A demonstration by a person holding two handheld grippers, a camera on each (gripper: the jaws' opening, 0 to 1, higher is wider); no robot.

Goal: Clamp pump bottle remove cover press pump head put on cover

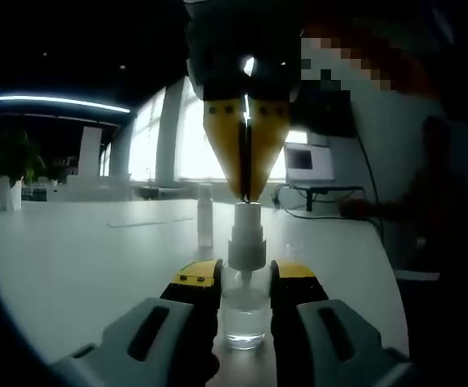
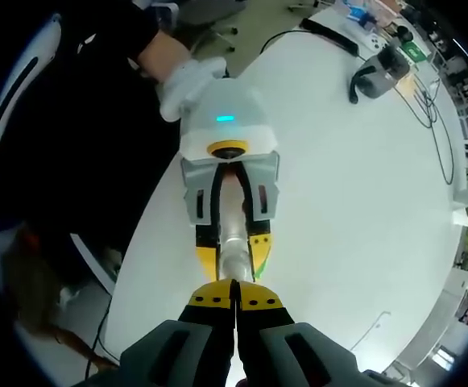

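Observation:
A clear pump bottle (image 1: 244, 314) with a white pump head (image 1: 247, 239) stands on the white table (image 1: 80, 266). My left gripper (image 1: 246, 278) is shut on the bottle's body, one jaw on each side. My right gripper (image 1: 247, 196) comes down from above, shut, its yellow tips touching the top of the pump head. The clear cover (image 1: 206, 216) stands upright on the table just behind and left of the bottle. From above, in the right gripper view, my right gripper (image 2: 234, 292) hangs over the bottle (image 2: 234, 239), which the left gripper (image 2: 233, 260) clamps.
A monitor (image 1: 308, 161) and cables (image 1: 318, 211) sit at the table's far right. A black headset-like device (image 2: 376, 74) and a long cable (image 2: 439, 137) lie further along the table. A gloved hand (image 2: 187, 85) holds the left gripper near the table edge (image 2: 149, 242).

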